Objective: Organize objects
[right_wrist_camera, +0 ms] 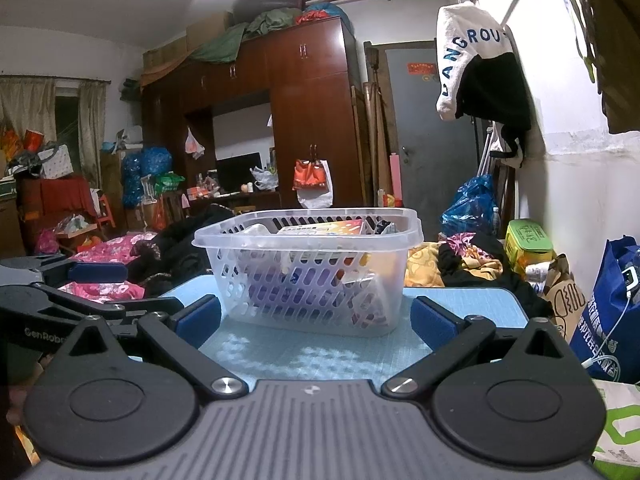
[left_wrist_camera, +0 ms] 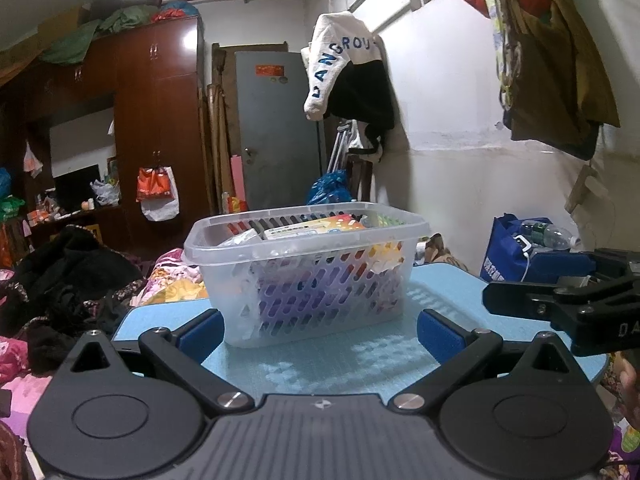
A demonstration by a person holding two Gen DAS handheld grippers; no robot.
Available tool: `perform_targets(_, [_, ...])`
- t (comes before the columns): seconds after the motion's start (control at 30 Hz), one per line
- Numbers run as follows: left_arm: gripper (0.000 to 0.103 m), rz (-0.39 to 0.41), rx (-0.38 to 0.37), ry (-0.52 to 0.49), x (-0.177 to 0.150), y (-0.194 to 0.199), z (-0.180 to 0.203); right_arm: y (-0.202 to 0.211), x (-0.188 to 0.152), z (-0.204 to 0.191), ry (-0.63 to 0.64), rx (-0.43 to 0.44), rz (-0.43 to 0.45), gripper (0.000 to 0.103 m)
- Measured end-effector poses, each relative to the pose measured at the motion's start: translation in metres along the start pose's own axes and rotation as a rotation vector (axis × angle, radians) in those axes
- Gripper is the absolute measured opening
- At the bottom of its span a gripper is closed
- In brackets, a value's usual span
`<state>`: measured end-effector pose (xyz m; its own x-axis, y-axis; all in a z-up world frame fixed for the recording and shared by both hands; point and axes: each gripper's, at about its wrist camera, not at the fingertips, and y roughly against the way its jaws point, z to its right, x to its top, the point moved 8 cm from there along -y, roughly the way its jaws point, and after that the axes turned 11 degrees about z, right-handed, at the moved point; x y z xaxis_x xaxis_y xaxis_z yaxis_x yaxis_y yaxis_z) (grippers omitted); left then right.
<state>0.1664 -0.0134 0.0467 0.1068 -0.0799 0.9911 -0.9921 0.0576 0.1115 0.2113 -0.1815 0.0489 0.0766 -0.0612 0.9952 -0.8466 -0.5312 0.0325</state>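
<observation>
Left wrist view shows my left gripper (left_wrist_camera: 320, 330) spread wide, its two blue pads (left_wrist_camera: 202, 334) apart and bare, grasping nothing and touching nothing I can make out. One clear slotted basket (left_wrist_camera: 308, 276) stands upright on the blue worktop (left_wrist_camera: 320, 364), just beyond the pads and centred between them. Inside the basket lie several packets and at least one orange-and-white box (left_wrist_camera: 316, 227); I cannot count them through the slots. My right gripper (left_wrist_camera: 560, 300) shows to the right of the basket, near its front corner. In the right wrist view my right gripper (right_wrist_camera: 316, 322) is likewise fully released, both pads (right_wrist_camera: 434, 322) flanking empty space in front of the same basket (right_wrist_camera: 308, 268). My left gripper (right_wrist_camera: 76, 292) sits left of the basket. One basket, two grippers, both empty.
</observation>
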Motion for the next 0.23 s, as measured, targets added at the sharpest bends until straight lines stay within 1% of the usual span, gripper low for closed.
perform_targets(0.13, [0.103, -0.009, -0.027, 0.014, -0.0016, -0.0009, 0.0039, -0.0001, -0.0021, -0.0015, 0.005, 0.002, -0.002, 0.103])
perform_targets(0.23, [0.103, 0.002, -0.017, 0.015, -0.0011, 0.0001, 0.0037, -0.0008, -0.0027, -0.0022, 0.007, 0.002, -0.004, 0.103])
